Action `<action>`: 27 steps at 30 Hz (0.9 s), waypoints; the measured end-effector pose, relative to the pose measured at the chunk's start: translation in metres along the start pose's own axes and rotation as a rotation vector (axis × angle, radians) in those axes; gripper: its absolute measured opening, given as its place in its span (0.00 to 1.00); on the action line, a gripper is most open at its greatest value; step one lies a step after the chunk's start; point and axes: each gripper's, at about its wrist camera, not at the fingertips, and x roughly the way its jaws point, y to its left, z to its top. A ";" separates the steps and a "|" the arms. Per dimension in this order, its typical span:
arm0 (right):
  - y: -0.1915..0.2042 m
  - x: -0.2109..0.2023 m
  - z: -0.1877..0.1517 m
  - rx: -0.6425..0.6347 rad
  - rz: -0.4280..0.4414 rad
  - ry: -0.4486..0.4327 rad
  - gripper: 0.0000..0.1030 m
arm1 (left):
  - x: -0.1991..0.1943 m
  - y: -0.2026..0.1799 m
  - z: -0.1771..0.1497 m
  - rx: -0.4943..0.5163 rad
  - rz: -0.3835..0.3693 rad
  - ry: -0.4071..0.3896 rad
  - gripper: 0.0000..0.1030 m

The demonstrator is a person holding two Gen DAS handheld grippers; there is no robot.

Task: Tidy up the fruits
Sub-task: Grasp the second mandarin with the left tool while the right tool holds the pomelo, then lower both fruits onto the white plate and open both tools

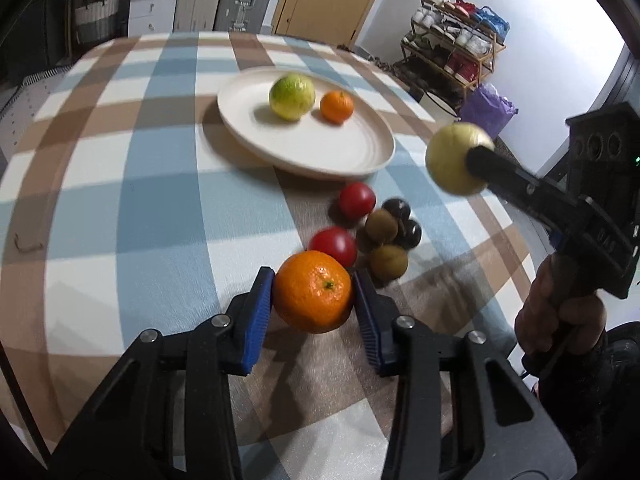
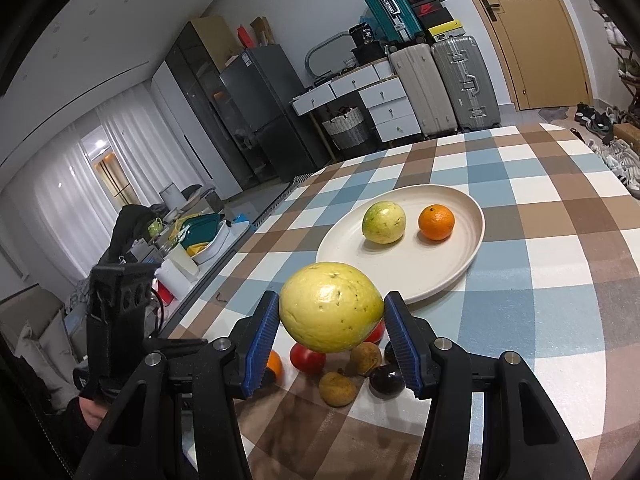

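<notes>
We work over a table (image 1: 120, 208) covered in a blue, brown and white checked cloth, and on it, toward the far side, stands a cream plate (image 1: 340, 156) carrying a green-yellow fruit (image 1: 291, 96) and a small orange (image 1: 337, 107), the two set near each other but apart. Our right gripper (image 2: 331, 330) has its jaws partly closed, both blue pads pressed on the sides of a large pale yellow fruit (image 2: 331, 306), which hangs clear of the cloth above the loose pile and just short of the plate's near rim. Our left gripper (image 1: 313, 306) has its jaws drawn in on a large orange (image 1: 313, 291); both blue pads meet its sides, and it sits at the near end of the pile, low over the cloth; whether it rests on the cloth we cannot tell. Just beyond it lie two red fruits (image 1: 334, 244), two brownish fruits (image 1: 388, 262) and two dark round fruits (image 1: 408, 234), clustered close together between the large orange and the plate. A small bent brown item (image 1: 28, 245) lies alone on the cloth, well apart at the left
</notes>
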 end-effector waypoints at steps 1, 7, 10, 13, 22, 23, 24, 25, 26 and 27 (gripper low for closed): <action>-0.001 0.000 0.000 0.003 0.001 -0.001 0.53 | -0.002 -0.001 0.004 0.005 0.004 -0.010 0.36; -0.013 0.001 0.008 0.031 0.016 -0.012 0.53 | -0.006 -0.009 0.031 0.017 -0.017 -0.051 0.36; -0.018 0.004 0.013 0.044 0.027 -0.009 0.53 | 0.000 -0.012 0.046 0.016 -0.028 -0.060 0.36; -0.023 0.008 0.019 0.050 0.029 -0.006 0.53 | 0.007 -0.010 0.063 -0.001 -0.055 -0.067 0.36; -0.041 0.028 0.038 0.079 0.031 0.015 0.53 | 0.035 -0.006 0.102 -0.029 -0.079 -0.068 0.36; -0.044 0.031 0.040 0.084 0.031 0.019 0.53 | 0.039 -0.005 0.106 -0.030 -0.083 -0.065 0.36; -0.046 0.033 0.042 0.085 0.031 0.023 0.53 | 0.043 -0.005 0.109 -0.032 -0.081 -0.062 0.36; -0.047 0.036 0.044 0.087 0.030 0.026 0.53 | 0.047 -0.004 0.112 -0.033 -0.080 -0.058 0.36; -0.050 0.039 0.045 0.090 0.027 0.030 0.53 | 0.051 -0.003 0.115 -0.034 -0.081 -0.053 0.36; -0.052 0.041 0.047 0.094 0.027 0.034 0.53 | 0.055 -0.003 0.117 -0.037 -0.082 -0.049 0.36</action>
